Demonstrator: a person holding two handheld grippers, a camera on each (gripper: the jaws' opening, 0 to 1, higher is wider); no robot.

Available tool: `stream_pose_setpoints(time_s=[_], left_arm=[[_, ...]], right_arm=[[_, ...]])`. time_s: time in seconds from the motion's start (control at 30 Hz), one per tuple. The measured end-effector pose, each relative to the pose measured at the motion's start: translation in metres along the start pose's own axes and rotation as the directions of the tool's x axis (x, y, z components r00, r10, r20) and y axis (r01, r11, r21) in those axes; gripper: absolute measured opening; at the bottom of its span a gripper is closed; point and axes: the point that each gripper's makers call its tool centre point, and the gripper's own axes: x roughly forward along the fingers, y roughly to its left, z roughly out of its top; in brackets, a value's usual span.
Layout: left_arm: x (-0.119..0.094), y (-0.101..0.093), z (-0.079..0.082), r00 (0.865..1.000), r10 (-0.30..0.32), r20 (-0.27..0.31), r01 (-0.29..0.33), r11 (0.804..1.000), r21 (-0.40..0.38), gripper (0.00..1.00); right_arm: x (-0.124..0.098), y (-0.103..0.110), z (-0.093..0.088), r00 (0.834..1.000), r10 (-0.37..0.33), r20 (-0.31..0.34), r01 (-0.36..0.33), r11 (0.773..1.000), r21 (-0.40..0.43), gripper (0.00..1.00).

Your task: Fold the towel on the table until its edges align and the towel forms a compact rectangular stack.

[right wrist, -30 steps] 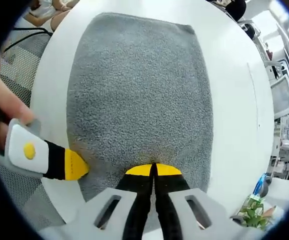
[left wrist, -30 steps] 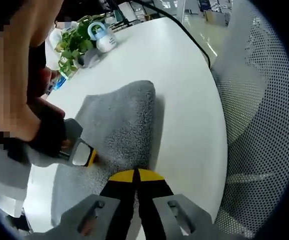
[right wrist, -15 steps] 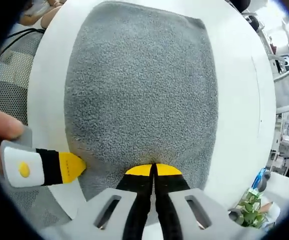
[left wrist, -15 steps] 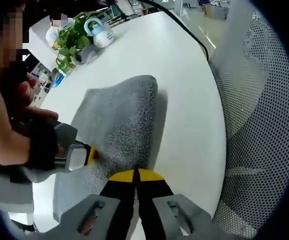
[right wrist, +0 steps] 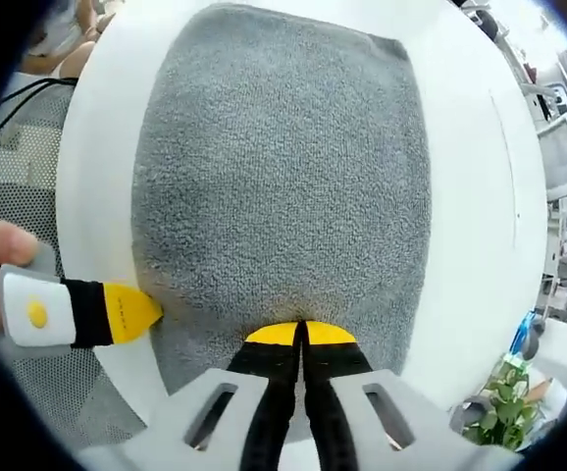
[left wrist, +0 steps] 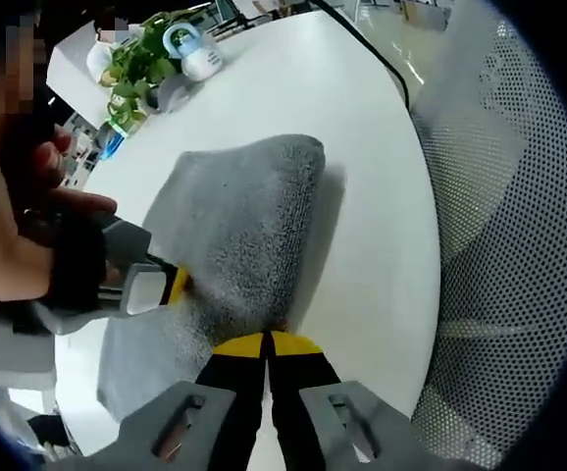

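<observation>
**Both tools pinch the towel's near edge, fold not yet carried over**

Little has shifted since the earlier pictures: the towel's near edge sits slightly higher off the tabletop in the left gripper view, and in the right gripper view the other tool has slid a touch along that edge toward 9 o'clock.

The left tool (left wrist: 270, 345) has its jaws together, clamped on the towel (left wrist: 234, 231) at the fold nearest the camera. The right tool (right wrist: 299, 336) is likewise closed on the towel (right wrist: 283, 177) at 6 o'clock of its view. The left tool (right wrist: 117, 312) also comes in there at 8 o'clock, its yellow tip touching the towel's edge.

The towel is grey, thick and nubbly, lying on the round white tabletop (right wrist: 480, 196) as a broad rectangle. Its far edge looks straight and its corners square; the near edge is bunched and raised where the tools hold it.

The risk I see is uneven carrying. If one tool leads the other, the near edge would land skewed and the edges would not align. A shallow pinch could also let the heavy pile slip free midway. The towel lies close to the tabletop's rim beside a mesh chair (left wrist: 519, 226), so dragging could pull it over. A potted plant (left wrist: 141, 74) and small bottle (left wrist: 187, 54) stand well apart at 11 o'clock.
</observation>
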Motion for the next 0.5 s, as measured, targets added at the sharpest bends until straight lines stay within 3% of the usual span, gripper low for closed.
stream_pose_setpoints(time_s=[0.3, 0.5], left_arm=[[-0.002, 0.001, -0.007, 0.999, 0.008, -0.039, -0.008, 1.0, 0.001, 0.0], [-0.003, 0.004, -0.013, 0.999, -0.002, -0.044, 0.0, 0.999, -0.052, 0.0]], right_arm=[[0.0, 0.002, -0.007, 0.999, 0.032, 0.0, -0.032, 0.998, 0.056, 0.0], [-0.001, 0.003, -0.01, 0.997, 0.055, 0.062, -0.064, 0.989, 0.137, 0.0]])
